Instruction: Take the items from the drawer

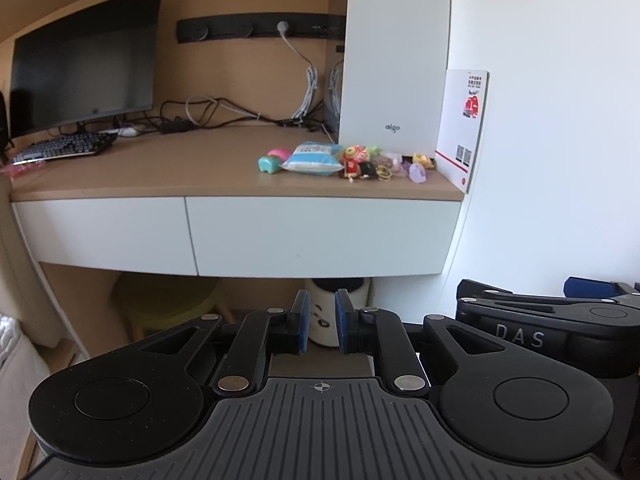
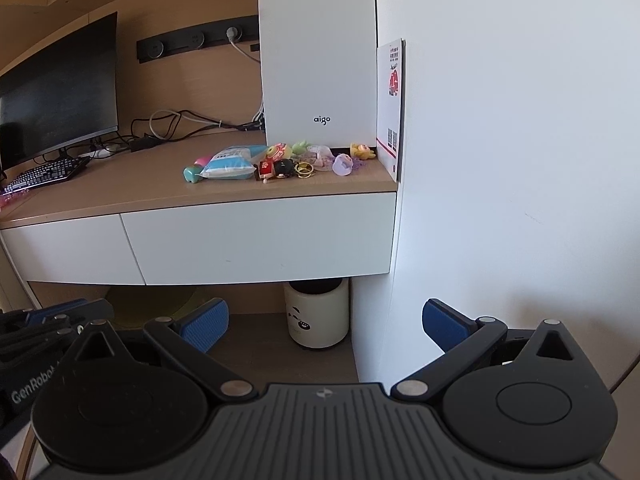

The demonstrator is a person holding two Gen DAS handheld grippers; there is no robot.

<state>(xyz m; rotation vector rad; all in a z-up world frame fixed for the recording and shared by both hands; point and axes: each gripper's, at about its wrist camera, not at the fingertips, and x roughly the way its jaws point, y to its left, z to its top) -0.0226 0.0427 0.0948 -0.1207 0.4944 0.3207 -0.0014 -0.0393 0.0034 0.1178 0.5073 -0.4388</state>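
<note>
Already closed drawer (image 1: 320, 236), toys (image 1: 352, 162) on desk (image 1: 160, 172)

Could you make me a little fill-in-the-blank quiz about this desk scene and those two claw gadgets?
1. Both white drawers under the desktop are ____.
2. The left claw has nothing between its blue pads; the right claw stands wide ____.
3. The small toys lie on the desktop in front of a white computer tower marked ____.
4. Under the desk stands a cream bin with a ____ top.

Missing words: closed; open; aigo; black
</note>
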